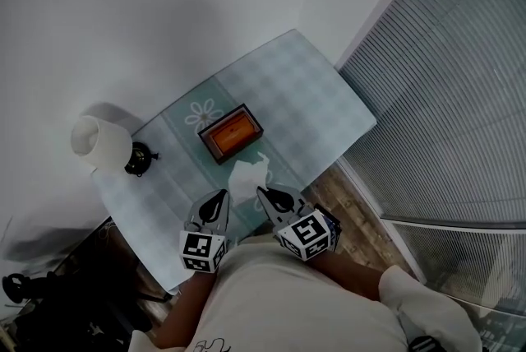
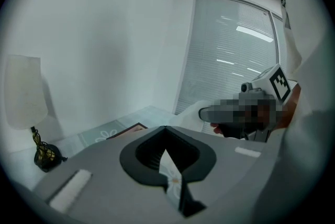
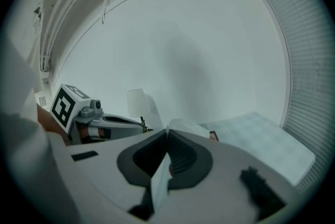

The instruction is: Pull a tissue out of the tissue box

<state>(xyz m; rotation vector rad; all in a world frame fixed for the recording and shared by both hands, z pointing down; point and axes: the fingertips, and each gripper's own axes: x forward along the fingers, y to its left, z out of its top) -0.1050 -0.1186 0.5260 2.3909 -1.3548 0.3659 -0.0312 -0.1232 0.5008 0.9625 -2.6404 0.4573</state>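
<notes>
Pinching a white tissue (image 1: 248,176) in its fully closed jaws, the right gripper (image 1: 261,191) holds it over the checked table (image 1: 312,95), just in front of the tissue box (image 1: 231,134); the left gripper (image 1: 223,195), jaws together and empty, hovers alongside; a lamp (image 1: 94,141) stands nearby.

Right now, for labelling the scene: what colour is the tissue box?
Tissue box: orange top, dark rim; head view.

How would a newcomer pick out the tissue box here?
Find the small table with the pale checked cloth beside the window blinds. Near its middle, by a daisy print, sits the tissue box: a low rectangle, dark rim, orange top, the only bright colour there, unlike the white lamp at the left edge.
</notes>
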